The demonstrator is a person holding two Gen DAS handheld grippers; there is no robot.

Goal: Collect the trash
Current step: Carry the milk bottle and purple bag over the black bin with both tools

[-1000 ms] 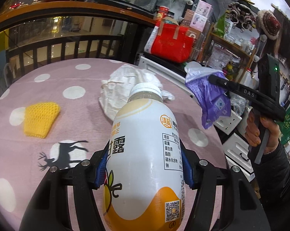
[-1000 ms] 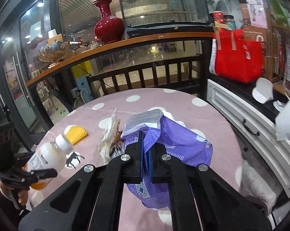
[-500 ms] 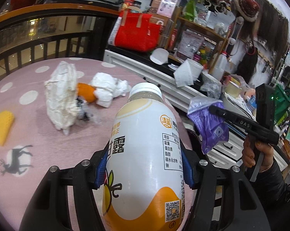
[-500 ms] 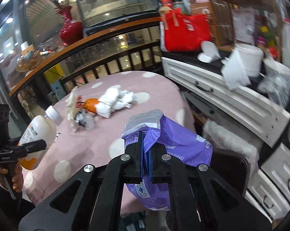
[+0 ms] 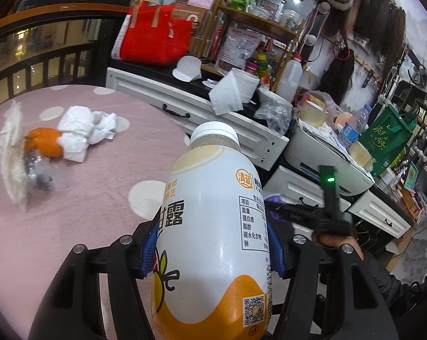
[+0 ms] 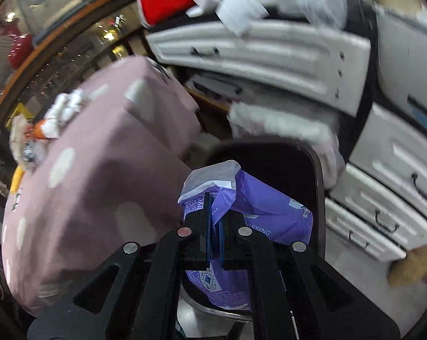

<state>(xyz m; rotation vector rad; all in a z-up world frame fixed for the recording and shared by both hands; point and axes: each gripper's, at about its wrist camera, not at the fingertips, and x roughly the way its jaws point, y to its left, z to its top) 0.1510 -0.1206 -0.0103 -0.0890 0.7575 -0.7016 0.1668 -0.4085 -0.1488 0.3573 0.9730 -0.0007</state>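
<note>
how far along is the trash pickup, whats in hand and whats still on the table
Nothing visibly binned yet. In hand: the left gripper is clamped on the white drink bottle; the right gripper pinches the purple wrapper right above the dark bin, so that drop looks next. Left on the pink table: crumpled tissue, an orange, a white paper wrapper and clear plastic.
</note>
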